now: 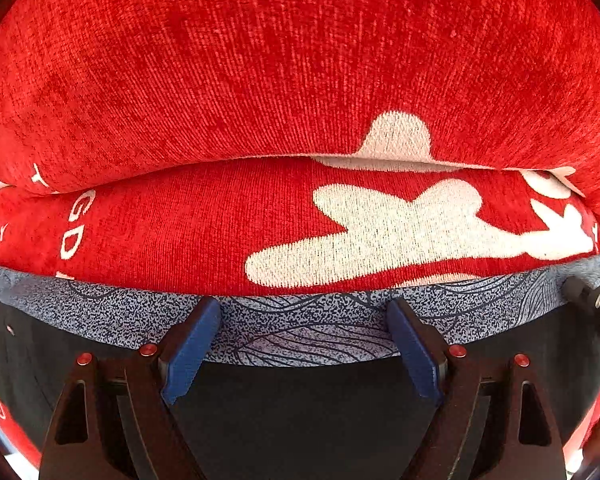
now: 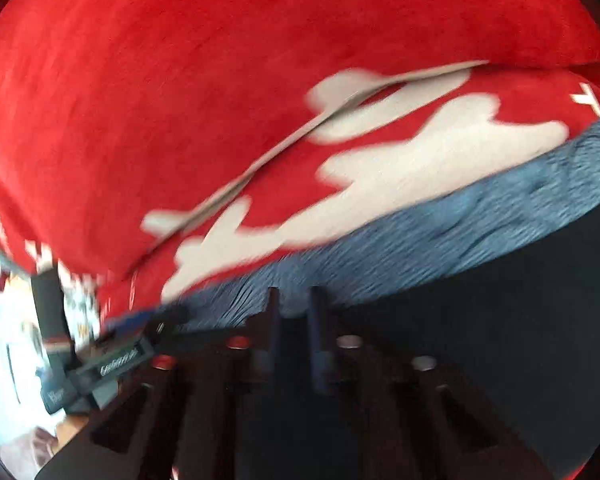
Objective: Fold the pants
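Observation:
The pants are black [image 1: 300,408] with a blue-grey patterned waistband [image 1: 300,332] and lie on a red blanket. In the left wrist view my left gripper [image 1: 300,336] is open, its blue fingertips [image 1: 192,344] wide apart, resting on the waistband edge. In the blurred right wrist view the same waistband [image 2: 440,232] runs diagonally above the black cloth [image 2: 500,320]. My right gripper [image 2: 294,312] has its fingers close together at the waistband edge; whether cloth is pinched between them is unclear.
A red blanket with white shapes and lettering [image 1: 300,80] covers the surface and rises as a folded bulge behind the pants. The left gripper's body [image 2: 112,364] shows at the right wrist view's lower left. The right gripper's edge [image 1: 596,304] shows at far right.

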